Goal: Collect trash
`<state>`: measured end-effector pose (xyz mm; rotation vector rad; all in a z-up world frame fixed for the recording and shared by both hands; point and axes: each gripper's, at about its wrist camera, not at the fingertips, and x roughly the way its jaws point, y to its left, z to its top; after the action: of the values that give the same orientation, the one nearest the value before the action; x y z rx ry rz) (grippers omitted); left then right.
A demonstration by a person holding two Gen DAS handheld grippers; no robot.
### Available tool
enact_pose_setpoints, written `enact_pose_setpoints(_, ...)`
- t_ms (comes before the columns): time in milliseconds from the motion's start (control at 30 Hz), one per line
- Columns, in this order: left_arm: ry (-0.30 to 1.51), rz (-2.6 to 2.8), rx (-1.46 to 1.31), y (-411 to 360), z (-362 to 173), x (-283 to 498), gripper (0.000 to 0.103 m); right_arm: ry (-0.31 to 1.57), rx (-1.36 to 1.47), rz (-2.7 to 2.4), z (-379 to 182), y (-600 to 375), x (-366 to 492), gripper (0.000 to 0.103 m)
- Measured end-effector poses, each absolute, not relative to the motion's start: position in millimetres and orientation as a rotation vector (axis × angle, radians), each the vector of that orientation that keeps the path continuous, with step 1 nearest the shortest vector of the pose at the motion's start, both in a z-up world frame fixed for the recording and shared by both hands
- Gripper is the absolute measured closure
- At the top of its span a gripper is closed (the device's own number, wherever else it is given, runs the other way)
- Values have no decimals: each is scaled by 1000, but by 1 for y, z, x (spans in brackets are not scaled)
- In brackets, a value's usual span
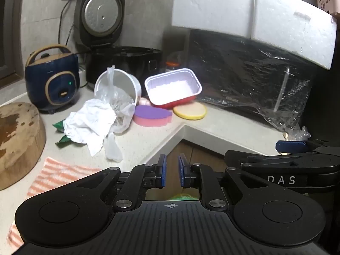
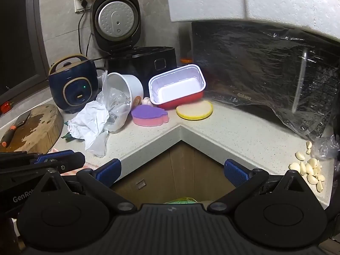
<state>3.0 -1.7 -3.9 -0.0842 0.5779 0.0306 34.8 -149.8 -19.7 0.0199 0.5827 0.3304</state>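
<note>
over the inner corner of the bench (image 2: pixel 212 136), both are hanging back empty, left gripper (image 1: pixel 172 171) nearly pinched, right gripper (image 2: pixel 172 173) gaping wide, probably sizing up the crumpled tissue (image 1: pixel 89 123) and plastic bag (image 1: pixel 119 104) spilling from the tipped cup (image 1: pixel 119 82).

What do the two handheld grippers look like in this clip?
Both are matte black plastic: a ribbed centre plate, round lobes either side, linkage arms with silver pivots. The left gripper and right gripper carry blue ribbed finger pads. White lettering marks their sides. No cables, hands or sleeves show.
</note>
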Motion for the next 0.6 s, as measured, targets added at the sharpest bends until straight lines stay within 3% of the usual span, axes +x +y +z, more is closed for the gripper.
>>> enact_pose_setpoints(600, 621, 33, -118, -8, -10, -4, 87, 618, 8, 327, -29, -156, 26, 0)
